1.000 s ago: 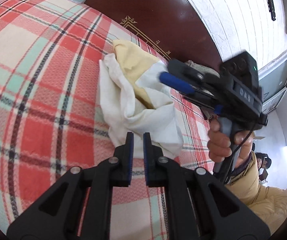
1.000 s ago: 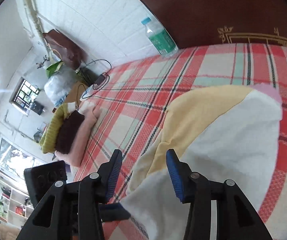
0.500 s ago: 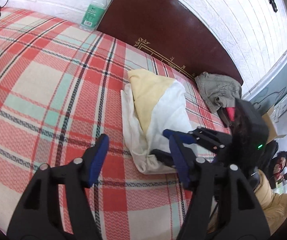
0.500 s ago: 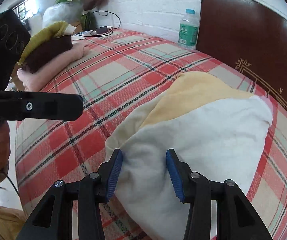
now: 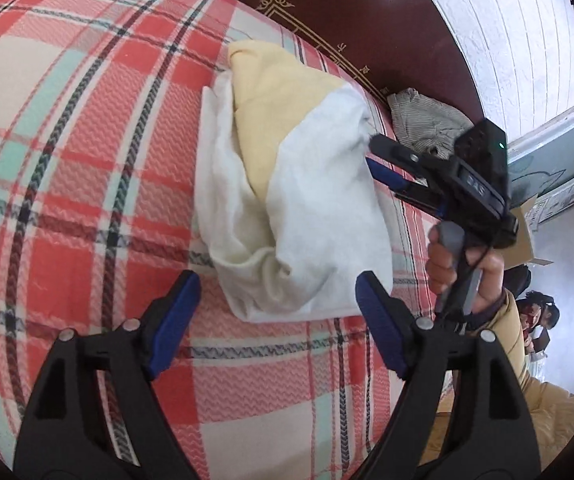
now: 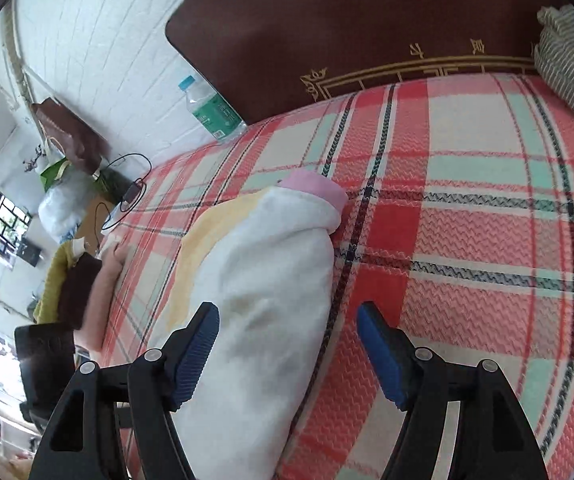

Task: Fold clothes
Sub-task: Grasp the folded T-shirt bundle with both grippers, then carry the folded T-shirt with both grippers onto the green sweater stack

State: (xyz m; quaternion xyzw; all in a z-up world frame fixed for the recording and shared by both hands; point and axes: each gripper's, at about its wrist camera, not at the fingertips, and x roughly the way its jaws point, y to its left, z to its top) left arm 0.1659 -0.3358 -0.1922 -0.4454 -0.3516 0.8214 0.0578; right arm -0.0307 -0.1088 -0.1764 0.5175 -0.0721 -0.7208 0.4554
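Plaid bed (image 5: 87,128) is carrying the folded garment (image 5: 307,184). Left tongs (image 5: 277,320) and right tongs (image 6: 287,344) are gaping wide, gripping nothing. Risk: fingers snagging and unrolling the bundle.

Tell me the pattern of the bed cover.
Red, cream and mint plaid bed cover, clearest in the right wrist view.
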